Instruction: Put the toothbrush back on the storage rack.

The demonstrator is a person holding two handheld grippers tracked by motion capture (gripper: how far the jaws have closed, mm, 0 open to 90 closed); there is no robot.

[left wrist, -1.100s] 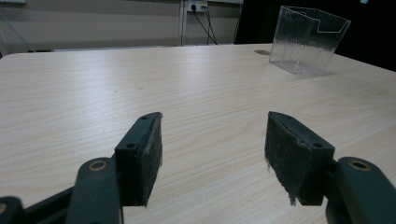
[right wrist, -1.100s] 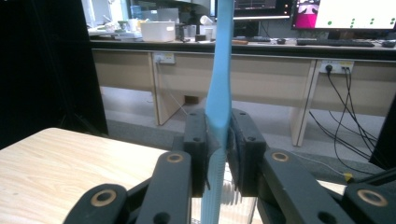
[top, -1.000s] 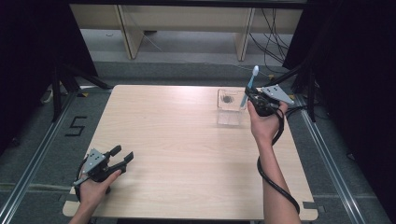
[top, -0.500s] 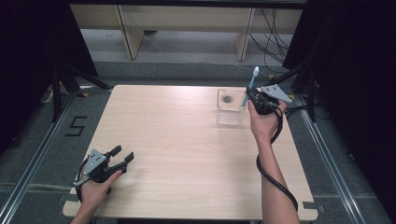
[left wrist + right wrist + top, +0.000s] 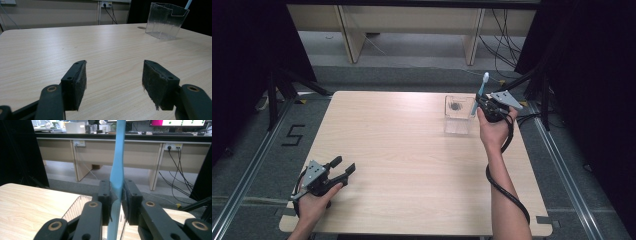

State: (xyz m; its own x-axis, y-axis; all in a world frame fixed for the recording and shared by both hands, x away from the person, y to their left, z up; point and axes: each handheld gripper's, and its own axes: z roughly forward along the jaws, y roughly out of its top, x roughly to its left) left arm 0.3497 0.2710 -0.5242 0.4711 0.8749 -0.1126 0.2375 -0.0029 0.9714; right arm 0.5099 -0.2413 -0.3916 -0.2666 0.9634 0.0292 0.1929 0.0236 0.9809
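This is a lab or office workroom set up for recording. Beyond the right gripper [image 5: 116,202] stand long beige desks [image 5: 105,150] with wall sockets [image 5: 171,146], trailing cables [image 5: 178,173] and lit monitors [image 5: 178,122]. The light wooden table [image 5: 412,165] beneath it sits between black curtains [image 5: 242,60] and floor rails [image 5: 242,180].

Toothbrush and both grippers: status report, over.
Right gripper shut on blue toothbrush, upright beside clear holder. Left gripper open, nothing between pads. Nothing in the way on the table.
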